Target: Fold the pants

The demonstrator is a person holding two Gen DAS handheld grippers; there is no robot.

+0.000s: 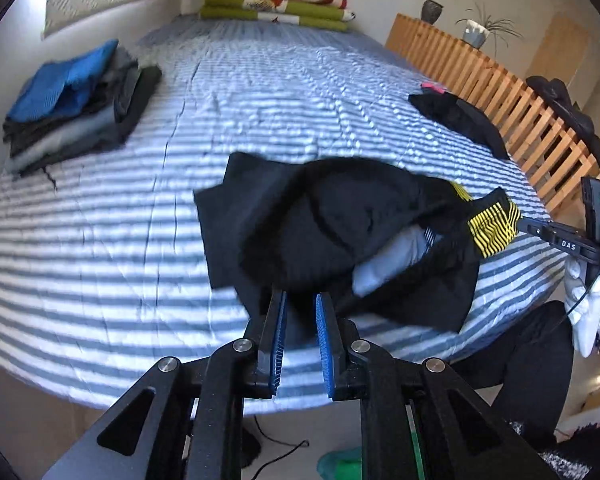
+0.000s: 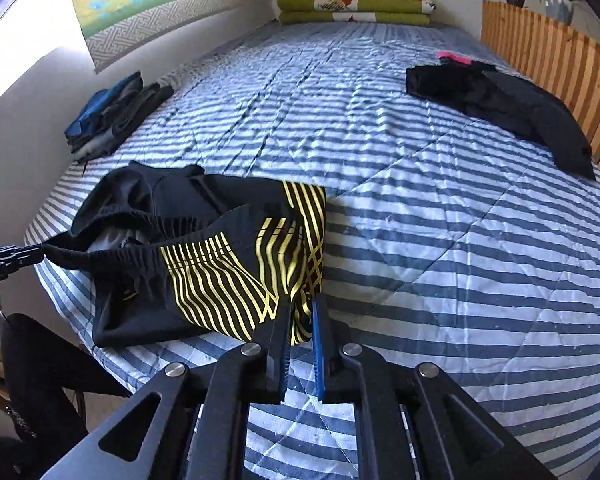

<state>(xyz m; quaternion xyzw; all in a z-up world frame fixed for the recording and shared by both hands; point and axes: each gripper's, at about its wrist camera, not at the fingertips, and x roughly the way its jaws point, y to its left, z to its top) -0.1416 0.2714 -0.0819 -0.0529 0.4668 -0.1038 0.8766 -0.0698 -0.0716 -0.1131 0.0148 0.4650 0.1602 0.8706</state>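
Pants (image 2: 204, 256), black with yellow stripes, lay bunched at the lower left of the right wrist view, on the near edge of the bed (image 2: 440, 240). They looked light, soft and limp, likely to sag and slide wherever they were not held; the elastic waistband seemed the firmest place to take hold. The left gripper (image 1: 301, 300) was clamped on black cloth at the lower middle of its view. The right gripper (image 2: 301, 308) pinched the striped part between nearly closed fingers. The striped quilt was soft and creased, so cloth could drag on it. A pile of folded clothes (image 1: 80, 108) sat upper left, another dark garment (image 2: 500, 116) upper right, by a wooden slatted rail (image 1: 500, 92).
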